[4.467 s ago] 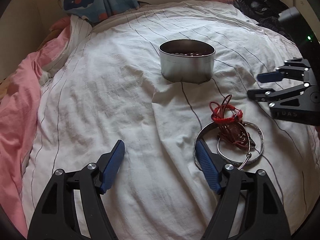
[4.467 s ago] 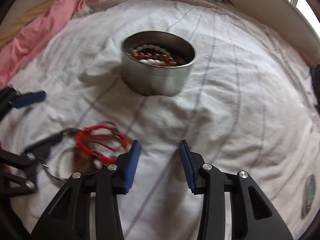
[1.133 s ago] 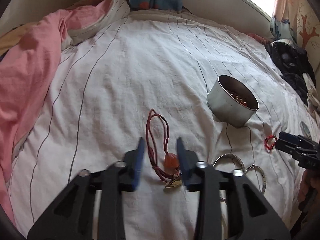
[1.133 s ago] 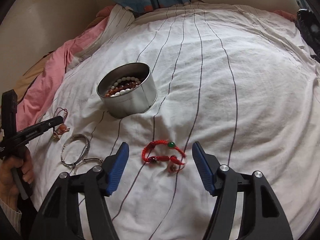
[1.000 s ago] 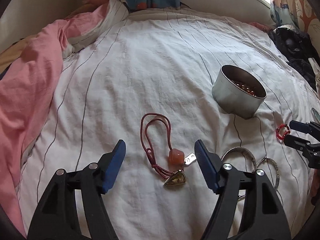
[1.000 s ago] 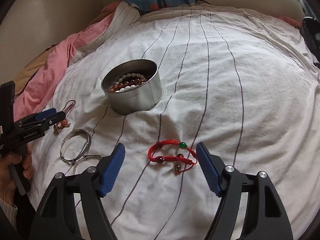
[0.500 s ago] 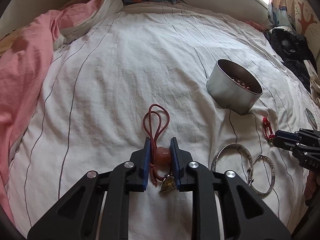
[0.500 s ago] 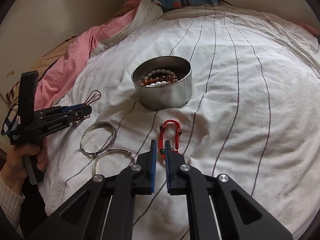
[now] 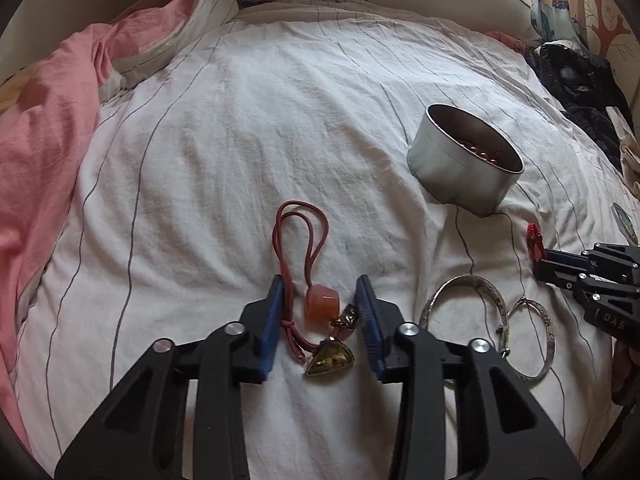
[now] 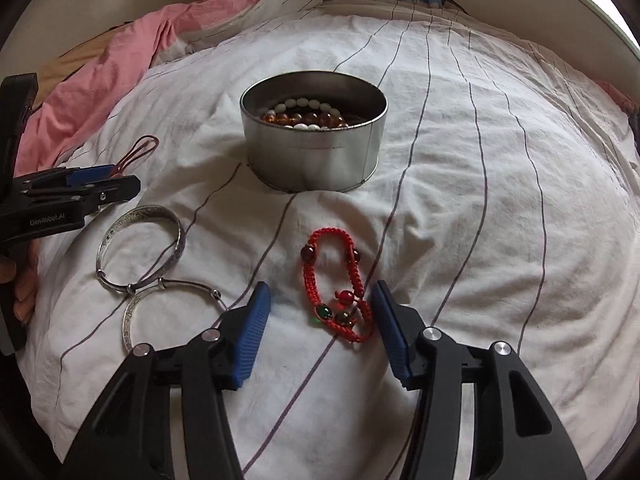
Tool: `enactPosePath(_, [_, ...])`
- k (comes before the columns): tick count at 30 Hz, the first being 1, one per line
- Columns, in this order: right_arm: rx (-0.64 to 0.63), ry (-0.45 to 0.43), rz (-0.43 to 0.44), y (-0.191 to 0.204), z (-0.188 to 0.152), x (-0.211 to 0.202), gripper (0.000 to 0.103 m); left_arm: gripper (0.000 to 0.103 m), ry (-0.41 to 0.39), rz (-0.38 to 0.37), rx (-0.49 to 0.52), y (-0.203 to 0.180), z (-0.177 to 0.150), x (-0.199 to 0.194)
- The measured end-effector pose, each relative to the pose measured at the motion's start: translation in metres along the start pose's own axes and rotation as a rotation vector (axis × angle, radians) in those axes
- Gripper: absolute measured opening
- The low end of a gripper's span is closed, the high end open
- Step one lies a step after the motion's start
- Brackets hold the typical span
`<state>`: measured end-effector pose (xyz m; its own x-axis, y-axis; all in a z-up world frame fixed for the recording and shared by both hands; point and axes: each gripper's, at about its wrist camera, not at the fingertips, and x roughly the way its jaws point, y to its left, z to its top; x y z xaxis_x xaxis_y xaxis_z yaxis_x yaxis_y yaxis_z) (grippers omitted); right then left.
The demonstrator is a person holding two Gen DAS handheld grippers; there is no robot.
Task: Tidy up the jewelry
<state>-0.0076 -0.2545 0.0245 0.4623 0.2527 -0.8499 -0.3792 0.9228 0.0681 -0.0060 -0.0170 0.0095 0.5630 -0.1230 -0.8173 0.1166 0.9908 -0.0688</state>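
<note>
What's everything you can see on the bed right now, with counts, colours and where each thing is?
tin: one, silver, mid-bed, beads inside
beads: several strands, white and amber, in tin
red bracelet: one, red braid, between right jaws
cord pendant: one, dark red cord, orange stone, between left jaws
bangles: two, silver, linked, between the grippers
sheet: one, white striped, covers bed
pink blanket: one, far left edge
left gripper: black, blue pads, jaws opening
right gripper: same, jaws opening

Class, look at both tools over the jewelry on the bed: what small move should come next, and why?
Probably close the right tool on the red braided bracelet lying loose between its opening jaws, then lift it toward the tin. The tin already holds bead bracelets, and this one lies outside it.
</note>
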Motion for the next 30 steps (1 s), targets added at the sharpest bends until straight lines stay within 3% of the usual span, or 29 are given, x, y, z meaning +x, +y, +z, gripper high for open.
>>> enactPosePath(1, [0.022,0.002,0.023,-0.006,-0.001,-0.002,0.016,0.031,-0.001,0.009,0.012,-0.002,0.0,0.0])
enactPosePath(3, [0.064,0.002,0.065,-0.016,-0.003,-0.005,0.016,0.031,0.0,0.019,0.019,-0.004,0.0,0.0])
enactPosePath(6, [0.06,-0.007,0.052,-0.015,-0.002,-0.005,0.017,0.034,0.0,0.025,0.014,-0.004,0.0,0.001])
enactPosePath(7, [0.053,-0.008,0.043,-0.014,-0.001,-0.004,0.02,0.036,0.0,0.029,0.014,-0.004,0.0,0.001])
enactPosePath(9, [0.04,-0.012,0.041,-0.009,-0.001,-0.003,0.042,0.045,0.0,0.038,0.011,-0.004,0.001,0.001])
enactPosePath(11, [0.017,-0.014,0.024,-0.005,-0.002,-0.002,0.05,0.049,-0.003,0.046,0.011,-0.004,0.001,0.0])
enactPosePath(17, [0.013,-0.019,0.013,-0.004,-0.001,0.0,0.051,0.064,-0.007,0.068,0.019,-0.004,0.002,0.0])
enactPosePath(30, [0.013,-0.014,0.013,-0.003,-0.001,0.002,0.053,0.07,-0.003,0.084,0.024,-0.003,0.002,0.002])
